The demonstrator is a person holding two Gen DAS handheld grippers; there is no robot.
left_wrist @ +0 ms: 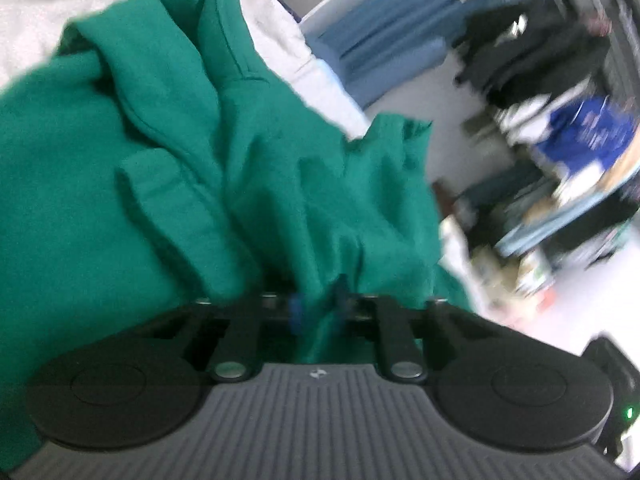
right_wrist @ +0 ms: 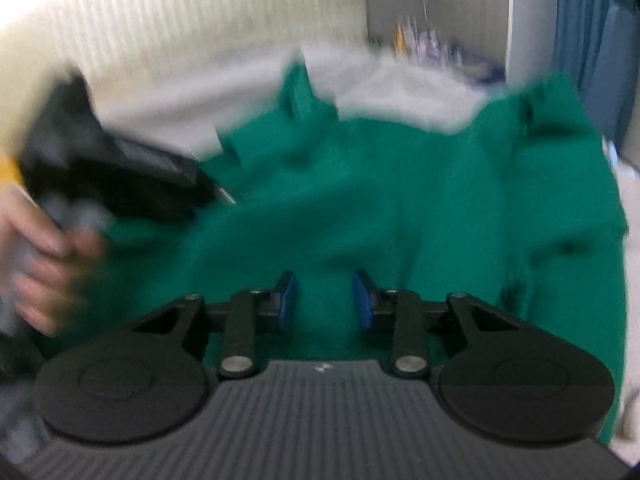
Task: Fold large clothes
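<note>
A large green garment (left_wrist: 200, 140) lies crumpled on a white sheet (left_wrist: 280, 40). My left gripper (left_wrist: 318, 308) is shut on a bunched fold of it, and green cloth runs up from between the blue pads. In the right wrist view the same green garment (right_wrist: 400, 200) spreads across the white sheet (right_wrist: 400, 84). My right gripper (right_wrist: 324, 300) hovers low over it with its blue pads (right_wrist: 286, 300) apart, and the cloth fills the gap without being pinched. A hand (right_wrist: 40, 248) holds the left gripper's black body (right_wrist: 112, 172) at the left of that view.
A blue curtain (left_wrist: 384, 32) hangs beyond the sheet. Cluttered shelves with dark and blue items (left_wrist: 580, 128) stand at the right. In the right wrist view there is a pale ribbed wall (right_wrist: 200, 20) behind and the blue curtain (right_wrist: 592, 40) at the far right. Both views are blurred.
</note>
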